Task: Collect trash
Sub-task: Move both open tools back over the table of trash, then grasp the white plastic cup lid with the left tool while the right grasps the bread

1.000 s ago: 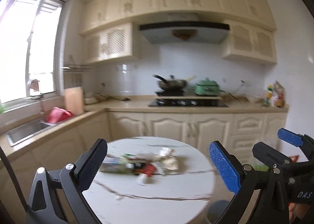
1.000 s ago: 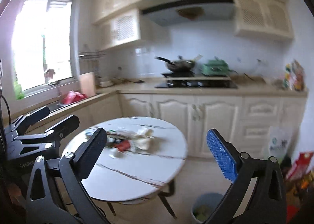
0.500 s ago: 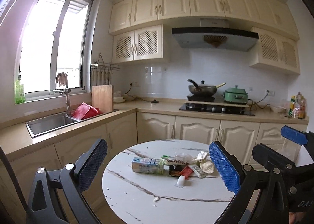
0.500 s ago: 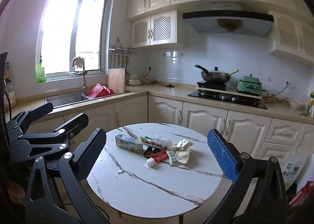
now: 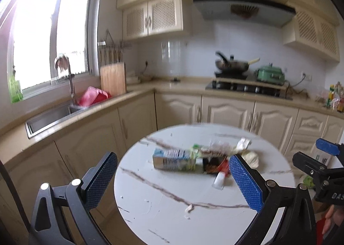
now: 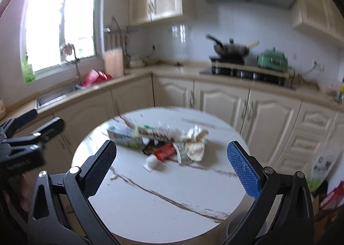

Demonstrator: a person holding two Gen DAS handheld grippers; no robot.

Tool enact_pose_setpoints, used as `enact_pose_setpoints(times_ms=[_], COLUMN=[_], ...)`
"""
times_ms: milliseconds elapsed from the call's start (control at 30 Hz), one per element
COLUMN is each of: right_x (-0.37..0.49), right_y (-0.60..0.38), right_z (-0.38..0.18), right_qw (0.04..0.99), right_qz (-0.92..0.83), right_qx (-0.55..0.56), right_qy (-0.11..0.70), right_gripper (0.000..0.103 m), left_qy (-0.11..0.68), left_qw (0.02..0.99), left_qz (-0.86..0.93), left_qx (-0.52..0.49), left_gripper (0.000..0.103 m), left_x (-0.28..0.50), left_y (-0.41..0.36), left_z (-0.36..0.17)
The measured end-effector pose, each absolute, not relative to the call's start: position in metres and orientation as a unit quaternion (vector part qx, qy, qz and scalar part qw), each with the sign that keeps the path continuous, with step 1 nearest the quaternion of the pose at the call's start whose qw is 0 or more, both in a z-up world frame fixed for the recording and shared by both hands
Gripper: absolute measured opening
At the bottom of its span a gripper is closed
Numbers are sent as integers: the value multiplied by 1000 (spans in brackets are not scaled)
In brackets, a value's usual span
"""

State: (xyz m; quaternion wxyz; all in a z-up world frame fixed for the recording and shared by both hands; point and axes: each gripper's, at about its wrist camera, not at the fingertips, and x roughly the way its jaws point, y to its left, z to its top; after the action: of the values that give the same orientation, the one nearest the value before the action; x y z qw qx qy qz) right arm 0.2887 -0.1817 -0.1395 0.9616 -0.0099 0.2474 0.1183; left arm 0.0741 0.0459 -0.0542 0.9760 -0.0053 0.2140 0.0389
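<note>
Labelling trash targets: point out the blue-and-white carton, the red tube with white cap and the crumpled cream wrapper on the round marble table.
blue-and-white carton (image 5: 172,158), left wrist view, middle of its side face.
red tube with white cap (image 6: 164,152), right wrist view, red body.
crumpled cream wrapper (image 6: 194,149), right wrist view, centre of the crumple.

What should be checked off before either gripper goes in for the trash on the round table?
1. Left gripper open and empty: ok, jaws spread wide.
2. Right gripper open and empty: ok, likewise.
3. Trash within view: ok; blue-and-white drink carton, red tube with white cap and crumpled cream wrapper lie clustered on the round white marble-look table.
4. Items separable: cannot tell; pile overlaps and frames are blurred.
5. Grippers apart from each other: ok, each is at the edge of the other's view.
6. Bin located: cannot tell from these two pictures.
</note>
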Motion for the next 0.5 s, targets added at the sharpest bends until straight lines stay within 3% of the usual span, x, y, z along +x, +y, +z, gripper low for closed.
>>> enact_pose_setpoints(times_ms=[233, 500], right_x=[366, 405], right_y=[-186, -206], right_z=[-202, -239], right_qw=[930, 920], right_qz=[124, 101], right_qx=[-4, 11], right_qy=[346, 380], right_gripper=[103, 103], left_qy=[310, 397], left_qw=[950, 917], left_qz=[-2, -35], left_qx=[-29, 0], left_gripper=[102, 100], left_x=[181, 314], left_y=[57, 31], left_z=[-78, -115])
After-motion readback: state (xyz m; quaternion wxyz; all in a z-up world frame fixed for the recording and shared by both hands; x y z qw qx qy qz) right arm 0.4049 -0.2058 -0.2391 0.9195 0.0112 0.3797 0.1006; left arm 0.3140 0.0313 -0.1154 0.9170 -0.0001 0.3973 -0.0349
